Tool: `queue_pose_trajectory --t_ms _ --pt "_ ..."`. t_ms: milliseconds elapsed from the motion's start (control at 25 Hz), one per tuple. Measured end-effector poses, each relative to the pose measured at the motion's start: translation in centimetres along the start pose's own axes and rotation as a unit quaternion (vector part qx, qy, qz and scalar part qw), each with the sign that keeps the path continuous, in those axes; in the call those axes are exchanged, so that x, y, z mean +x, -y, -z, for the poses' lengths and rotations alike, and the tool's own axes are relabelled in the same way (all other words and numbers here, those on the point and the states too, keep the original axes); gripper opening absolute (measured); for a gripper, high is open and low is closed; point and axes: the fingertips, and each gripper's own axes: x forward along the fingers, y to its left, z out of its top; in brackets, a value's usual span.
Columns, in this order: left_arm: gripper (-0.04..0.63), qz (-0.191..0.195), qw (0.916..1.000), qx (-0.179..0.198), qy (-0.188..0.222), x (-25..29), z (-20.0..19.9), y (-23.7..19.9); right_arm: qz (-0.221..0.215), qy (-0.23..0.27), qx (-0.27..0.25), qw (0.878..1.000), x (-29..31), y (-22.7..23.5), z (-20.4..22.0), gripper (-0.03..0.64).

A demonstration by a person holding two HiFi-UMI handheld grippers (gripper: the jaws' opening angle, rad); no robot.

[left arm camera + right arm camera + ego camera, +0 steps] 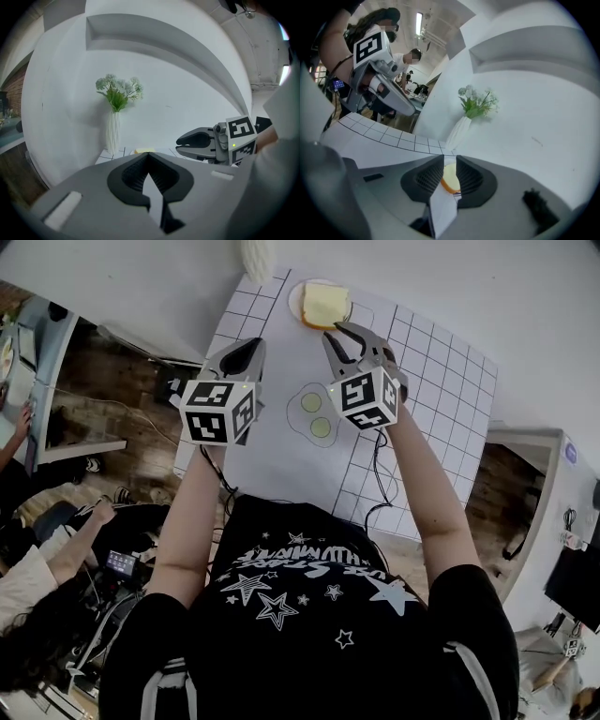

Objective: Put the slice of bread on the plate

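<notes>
- The right claw (349, 334) is hanging over the table (281, 456) in the head view. Its jaws are standing a narrow way apart with nothing in them, just short of the plate (296, 298). The left claw (248, 351) is hovering beside it with its jaws pressed together, also empty. The slice of bread (325, 304) is lying flat on the plate at the table's far end, so the task is looking finished.
- In the left gripper view, the left claw (148, 153) is showing its tips meeting with nothing caught between them. Past them a sliver of the bread (144, 150) is peeking out near a white vase (112, 133) of flowers.
- In the right gripper view, the right claw (450, 157) is leaving a slim gap. The bread (451, 173) and the plate's orange rim (449, 186) are showing through it, beyond the pads and untouched by them.
- The bread is looking light and soft (easily dented or torn). Any further grip would best be taking it by the crust edge, pinching gently.
</notes>
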Motion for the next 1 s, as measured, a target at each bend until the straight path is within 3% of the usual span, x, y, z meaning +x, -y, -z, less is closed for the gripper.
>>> queue_pose_trajectory --t_ms 160,520,1000 --pt "0.008 -0.006 0.9998 0.012 0.015 -0.8 -0.7 2.6 -0.005 0.029 0.029 0.999 -2.6 0.3 -0.2 0.074" --pt "0.008 -0.036 0.9986 0.02 0.034 -3.8 -0.2 8.7 -0.023 0.063 0.026 0.997 -8.4 -0.3 1.8 0.017" --pt "0.008 -0.065 0.9972 0.019 0.03 -8.1 3.2 11.7 -0.063 0.089 0.039 0.993 -11.1 -3.9 2.6 0.014"
